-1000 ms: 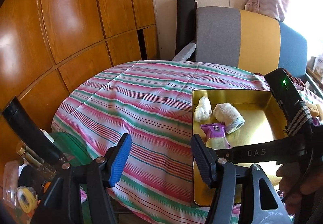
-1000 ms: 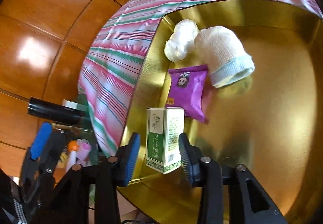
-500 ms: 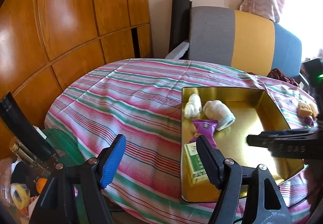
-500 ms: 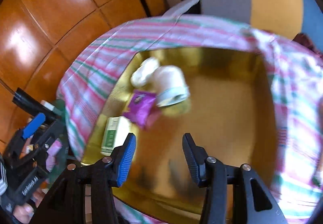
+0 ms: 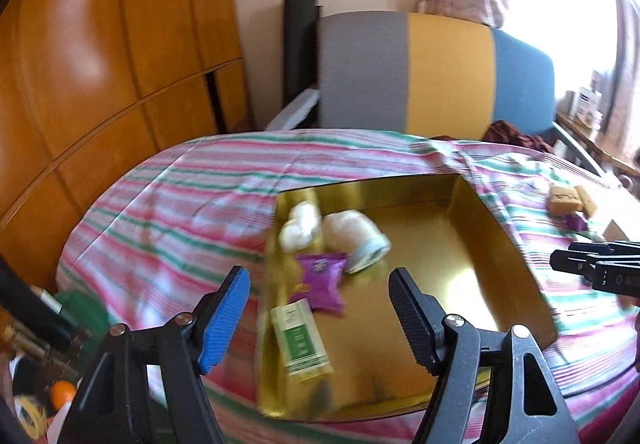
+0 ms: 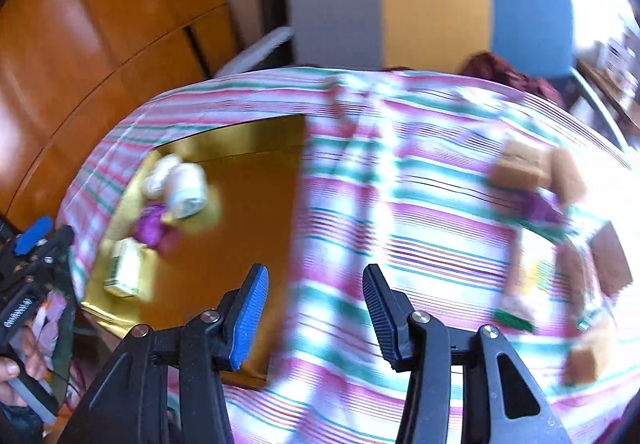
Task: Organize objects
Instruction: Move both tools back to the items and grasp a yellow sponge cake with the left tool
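**Gold tray holds four items; both tools empty above the striped worktop**

Wood panelling fills the left side of the room, and a chair (image 5: 436,71) with grey, yellow and blue back panels stands at the far edge of your worktop (image 5: 192,203), which is covered by a cloth striped in pink, green and white.

On that cloth sits the gold tray (image 5: 496,240), open side up. Along its left wall you have four things: a white wad (image 5: 298,230) at the far end, a cream sock (image 5: 354,242) with a pale cuff just to its right and touching it, a purple packet (image 5: 322,280) nearer to you, and a green and white box (image 5: 300,340) lying flat at the near end, just beside the packet.

Your left tool (image 5: 320,320) hangs over the near left part of the tray with its jaws apart and nothing between them. Your right tool (image 6: 312,316) is over the tray's right rim and the bare cloth, jaws parted and gripping nothing; in the left wrist view only its black tip shows at the right edge.

To the right of the tray, on the cloth, lie several loose items, badly blurred: two tan blocks (image 6: 536,167) at the far side, something purple (image 6: 540,207) just nearer than them, and more tan and brown pieces (image 6: 588,352) nearer still.
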